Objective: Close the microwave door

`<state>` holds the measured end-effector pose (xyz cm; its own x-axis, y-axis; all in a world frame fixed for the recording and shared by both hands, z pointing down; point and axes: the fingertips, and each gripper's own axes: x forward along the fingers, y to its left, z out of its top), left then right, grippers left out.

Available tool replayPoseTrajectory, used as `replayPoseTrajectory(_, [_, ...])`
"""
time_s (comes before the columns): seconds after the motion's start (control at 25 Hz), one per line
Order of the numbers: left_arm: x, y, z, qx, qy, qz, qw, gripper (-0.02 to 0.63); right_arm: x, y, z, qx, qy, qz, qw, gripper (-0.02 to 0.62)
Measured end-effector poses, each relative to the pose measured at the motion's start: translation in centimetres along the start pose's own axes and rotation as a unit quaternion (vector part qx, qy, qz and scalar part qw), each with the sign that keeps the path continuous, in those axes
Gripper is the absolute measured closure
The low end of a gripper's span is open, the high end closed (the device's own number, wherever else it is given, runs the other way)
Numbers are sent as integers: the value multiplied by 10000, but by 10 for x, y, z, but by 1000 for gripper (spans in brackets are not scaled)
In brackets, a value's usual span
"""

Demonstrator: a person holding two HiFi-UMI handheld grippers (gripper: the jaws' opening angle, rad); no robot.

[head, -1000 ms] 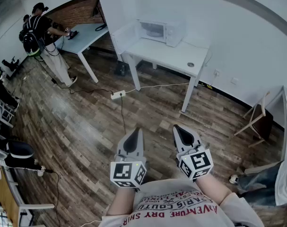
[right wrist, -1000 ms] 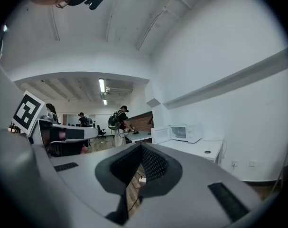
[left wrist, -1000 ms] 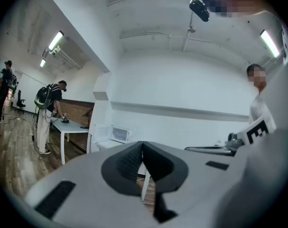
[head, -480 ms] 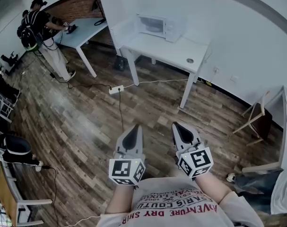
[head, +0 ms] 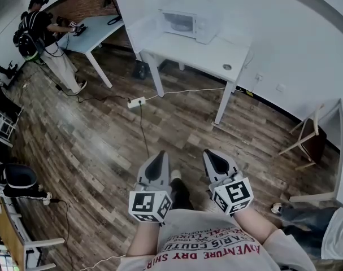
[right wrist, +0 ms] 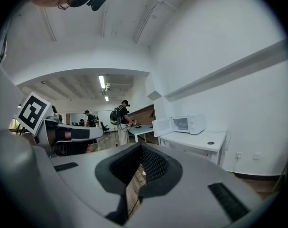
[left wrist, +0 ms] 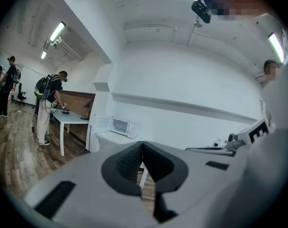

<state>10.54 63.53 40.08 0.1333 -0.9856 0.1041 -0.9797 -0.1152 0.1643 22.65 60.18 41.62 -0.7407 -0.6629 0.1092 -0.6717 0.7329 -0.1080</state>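
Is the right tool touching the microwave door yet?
Apart. The head view shows the right tool close to the person's body, with wood floor between it and the table where the microwave door hangs open.

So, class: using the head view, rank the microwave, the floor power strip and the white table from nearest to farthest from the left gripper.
1. Power strip: on the floor, just ahead of the left gripper.
2. White table: beyond the strip, slightly to the right.
3. Microwave: at the table's back by the wall, door open.
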Motion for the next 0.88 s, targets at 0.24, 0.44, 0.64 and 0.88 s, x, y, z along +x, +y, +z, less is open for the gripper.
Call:
replayPoseTrajectory(0.24, [63,44,1,-134,61,-159,9998,600,60,-28,1,-1,37,-272,9996,583])
replayPoseTrajectory(0.44, [148,92,29,-204,-3,-377,9991,601,142,-66,21,10,53,-495,9988,583])
replayPoseTrajectory(0.64, [236,145,58,-142,63,-602,9981,601,237,-99,45,12,-29,-606,9982,583])
replayPoseTrajectory(0.88, [320,197,92,184,127,-861,9960,601,339,-132,61,187,75,-764,9969,583])
